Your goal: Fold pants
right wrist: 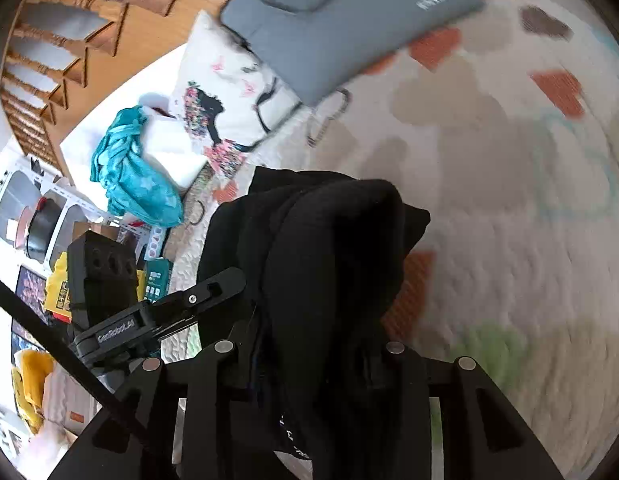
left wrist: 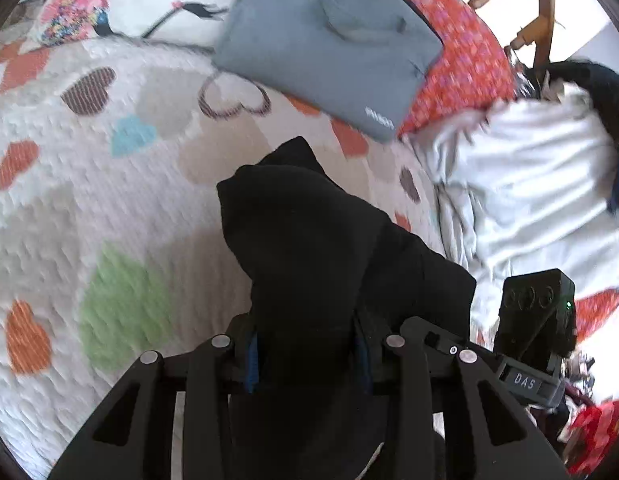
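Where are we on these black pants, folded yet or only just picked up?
Done: a grey folded garment already lies flat on the heart-print bedspread. In hand: the left gripper and right gripper each pinch a bunched part of the black pants, lifted and draping over the fingers. Left: no fold shows yet; they need spreading flat, then folding. A pale, crumpled garment also waits.

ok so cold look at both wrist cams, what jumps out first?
The black pants, bunched in a dark heap between the fingers of each claw and filling the lower middle of both views. Behind them, a folded grey garment lies flat at the far side of the heart-print quilt. In the right wrist view a bright teal cloth sits crumpled at the left, beside a floral pillow.
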{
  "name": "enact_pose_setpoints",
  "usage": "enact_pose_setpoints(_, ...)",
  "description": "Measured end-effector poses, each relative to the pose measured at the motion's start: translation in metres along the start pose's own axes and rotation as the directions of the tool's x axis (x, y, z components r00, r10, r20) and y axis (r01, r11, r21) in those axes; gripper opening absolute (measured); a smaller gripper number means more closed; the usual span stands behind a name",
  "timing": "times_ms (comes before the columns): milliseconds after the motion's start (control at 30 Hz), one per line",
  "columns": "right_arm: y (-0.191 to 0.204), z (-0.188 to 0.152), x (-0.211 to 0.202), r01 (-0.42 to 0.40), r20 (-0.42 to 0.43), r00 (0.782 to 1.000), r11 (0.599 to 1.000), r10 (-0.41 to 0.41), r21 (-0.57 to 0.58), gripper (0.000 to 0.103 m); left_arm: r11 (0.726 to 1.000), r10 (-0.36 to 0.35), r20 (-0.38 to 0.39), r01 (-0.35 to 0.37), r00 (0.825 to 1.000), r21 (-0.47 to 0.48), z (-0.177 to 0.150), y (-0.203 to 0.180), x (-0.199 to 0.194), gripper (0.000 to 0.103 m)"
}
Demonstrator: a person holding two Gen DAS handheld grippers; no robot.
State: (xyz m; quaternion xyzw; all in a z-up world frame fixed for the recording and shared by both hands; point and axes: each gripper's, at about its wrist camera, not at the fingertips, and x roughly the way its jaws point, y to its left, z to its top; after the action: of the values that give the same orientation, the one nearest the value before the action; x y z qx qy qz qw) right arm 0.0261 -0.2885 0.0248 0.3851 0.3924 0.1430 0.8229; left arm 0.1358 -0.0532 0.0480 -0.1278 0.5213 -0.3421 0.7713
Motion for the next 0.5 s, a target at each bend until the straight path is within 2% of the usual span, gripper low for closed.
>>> enact_pose_setpoints(133,0.016,0.030,0.027,0.035,-0.010,0.999,0.998,-0.036,-0.044,0.039,0.996,0.084,0.025,-0.085,0.996,0.016,0.031,0.009,0.006,0.035)
enact_pose_setpoints(333,0.017,0.072,0.079,0.114,-0.041,0.992,0.990,-0.118,-0.087,0.038,0.988,0.153,0.005,-0.153,0.988,-0.020,0.076,0.044,0.039,0.037)
enact_pose_setpoints(433,0.004,0.084,0.104,0.159,-0.058,0.985,0.985,-0.163,-0.073,0.039,0.981,0.187,-0.039,-0.189,0.982,-0.042,0.083,0.065,0.063,0.044)
enact_pose_setpoints(467,-0.003,0.085,0.112,0.172,-0.068,0.982,0.983,-0.176,-0.062,0.040,0.978,0.198,-0.055,-0.201,0.979,-0.050,0.083,0.073,0.071,0.051)
enact_pose_setpoints(500,-0.011,0.086,0.120,0.187,-0.080,0.978,0.981,-0.191,-0.052,0.048,0.978,0.195,-0.069,-0.199,0.978,-0.063,0.083,0.080,0.076,0.056)
